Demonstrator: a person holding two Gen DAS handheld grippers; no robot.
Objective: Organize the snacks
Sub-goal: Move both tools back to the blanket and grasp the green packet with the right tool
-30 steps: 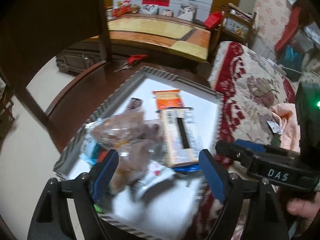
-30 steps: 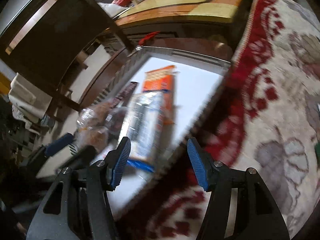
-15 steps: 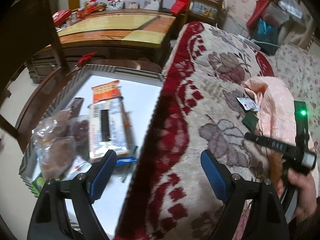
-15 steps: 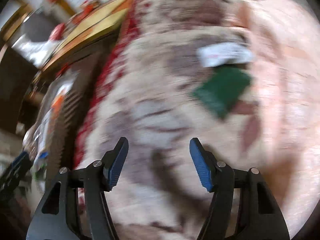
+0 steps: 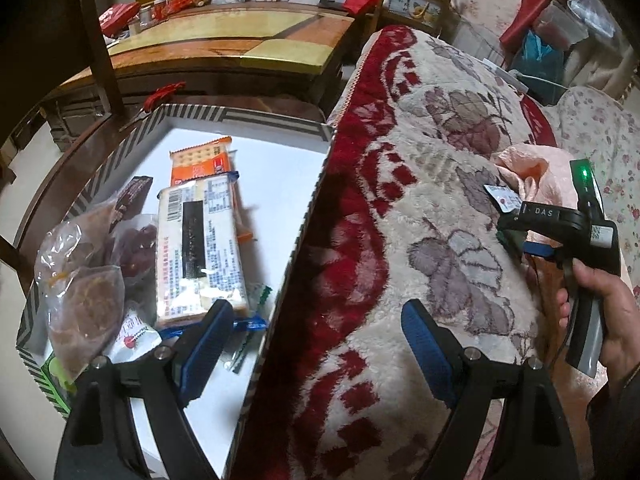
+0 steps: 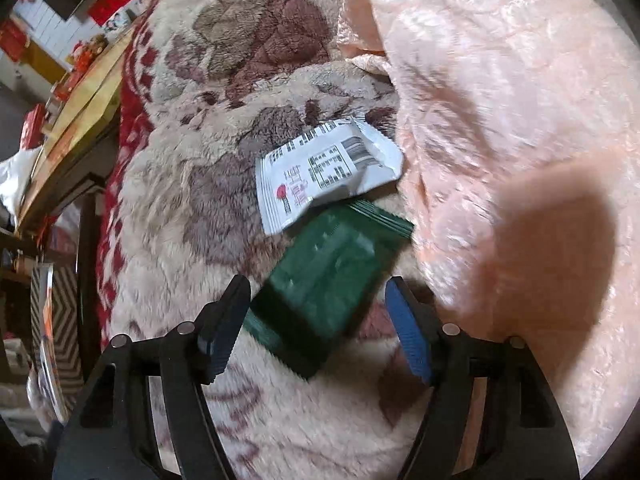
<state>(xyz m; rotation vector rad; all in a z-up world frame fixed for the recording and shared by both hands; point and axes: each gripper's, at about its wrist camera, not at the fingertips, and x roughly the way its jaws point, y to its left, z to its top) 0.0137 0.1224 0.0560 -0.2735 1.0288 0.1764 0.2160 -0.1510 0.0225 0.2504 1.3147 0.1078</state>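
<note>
The blanket is cream plush with brown-grey leaf shapes and a deep red blocky border. On it lie a dark green packet and a white packet with black print and a small red mark. The cloth beside them is pale peach. The tray is white inside with a grey-and-white striped rim. In it are an orange cracker pack, a cream pack with a black band, and clear bags of what look like brown snacks. Both hand-held grippers are black with blue pads.
</note>
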